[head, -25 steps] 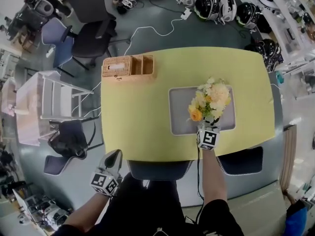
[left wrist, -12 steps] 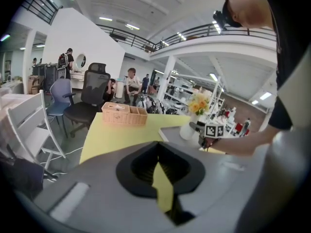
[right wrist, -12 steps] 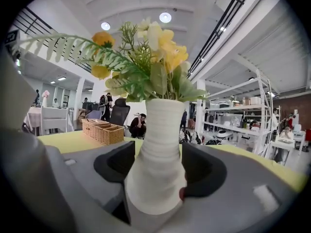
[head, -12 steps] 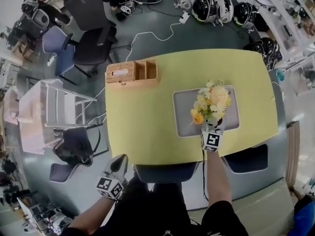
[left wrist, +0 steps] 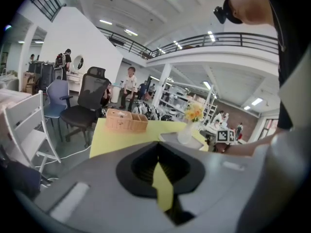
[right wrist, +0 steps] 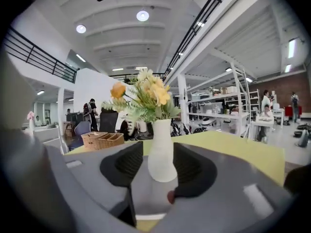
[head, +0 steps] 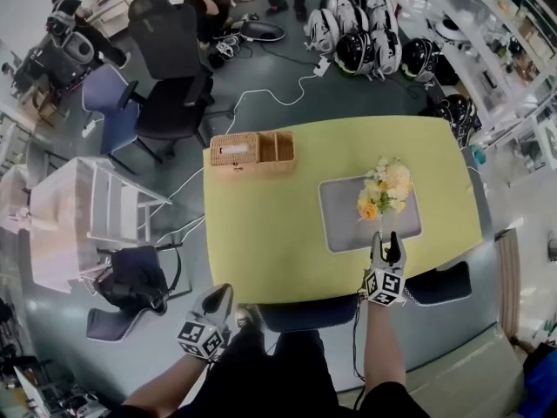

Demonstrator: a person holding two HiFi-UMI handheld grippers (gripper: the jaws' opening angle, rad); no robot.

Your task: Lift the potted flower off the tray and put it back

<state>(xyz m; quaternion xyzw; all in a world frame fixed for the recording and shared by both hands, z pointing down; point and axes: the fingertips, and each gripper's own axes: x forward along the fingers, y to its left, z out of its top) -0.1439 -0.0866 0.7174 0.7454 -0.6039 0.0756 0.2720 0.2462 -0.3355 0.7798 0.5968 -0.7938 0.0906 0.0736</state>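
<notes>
While upright on the tray point(head: 344, 229), potted flower point(head: 385, 192) before spread right gripper point(head: 385, 244); left gripper point(head: 223, 292) pressed together

Layout as observed. The desk point(head: 261, 233) stands mid-floor. The tray point(head: 341, 223) lies on its right half, closer to the near edge. The potted flower point(head: 384, 190) stands on the tray, toward its right rear part. A basket point(head: 252, 152) sits at the desk's far left corner, well apart from the tray. The right hand-held gripper point(head: 385, 244) is at the tray's near edge, just before the potted flower, apart from it. The left hand-held gripper point(head: 218, 296) is off the desk, before its near left corner. A rack point(head: 104, 212) stands left of the desk; chairs point(head: 170, 103) stand behind it, to the left.
</notes>
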